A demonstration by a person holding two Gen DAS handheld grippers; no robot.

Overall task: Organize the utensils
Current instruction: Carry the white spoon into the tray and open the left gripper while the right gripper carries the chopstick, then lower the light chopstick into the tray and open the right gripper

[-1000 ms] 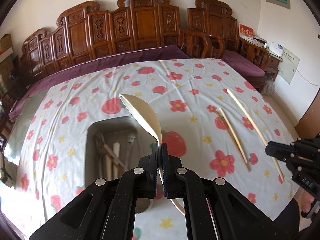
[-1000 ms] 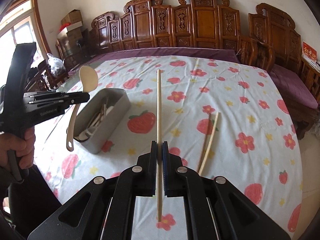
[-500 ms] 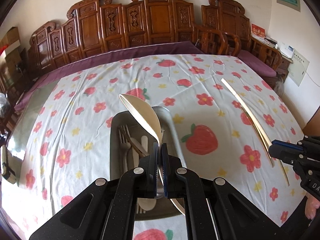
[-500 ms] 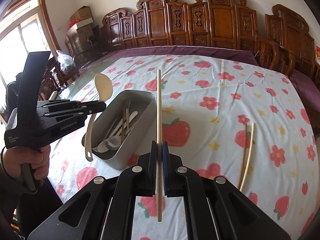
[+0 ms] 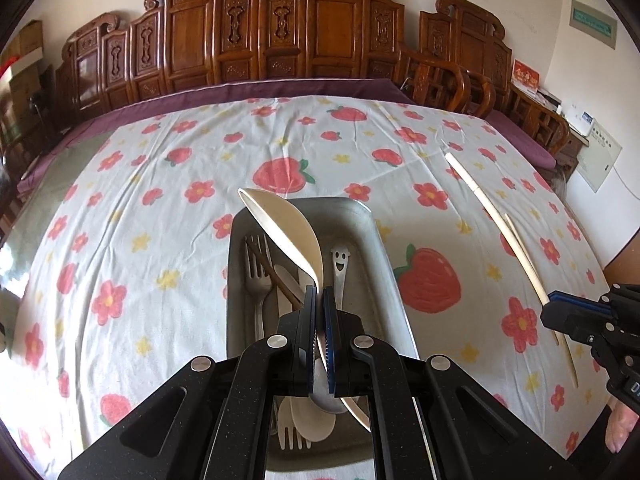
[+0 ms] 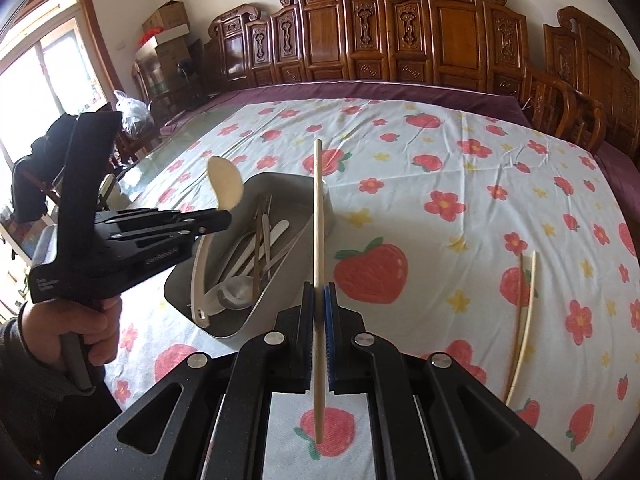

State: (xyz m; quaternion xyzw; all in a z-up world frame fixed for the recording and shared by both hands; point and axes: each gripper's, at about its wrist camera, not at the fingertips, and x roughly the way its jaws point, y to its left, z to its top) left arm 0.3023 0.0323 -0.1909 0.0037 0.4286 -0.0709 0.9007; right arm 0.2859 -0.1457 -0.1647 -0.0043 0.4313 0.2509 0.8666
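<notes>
My left gripper (image 5: 319, 294) is shut on a cream ladle-like spoon (image 5: 286, 230) and holds it over the grey metal utensil tray (image 5: 384, 248). The tray holds forks, spoons and other utensils (image 5: 258, 280). In the right wrist view the left gripper (image 6: 224, 220) holds the spoon (image 6: 226, 188) with its handle hanging into the tray (image 6: 280, 184). My right gripper (image 6: 319, 292) is shut on a long wooden chopstick (image 6: 317, 220), just right of the tray. Two more chopsticks (image 6: 524, 312) lie on the cloth to the right.
The table has a white cloth with strawberries and flowers (image 5: 160, 184). Carved wooden chairs (image 5: 280, 32) line the far side. The right gripper (image 5: 580, 320) shows at the right edge of the left wrist view, with its chopstick (image 5: 492, 216).
My left gripper has moved with the spoon from beside the tray to directly over it. My right gripper has moved left with its chopstick, closer to the tray.
</notes>
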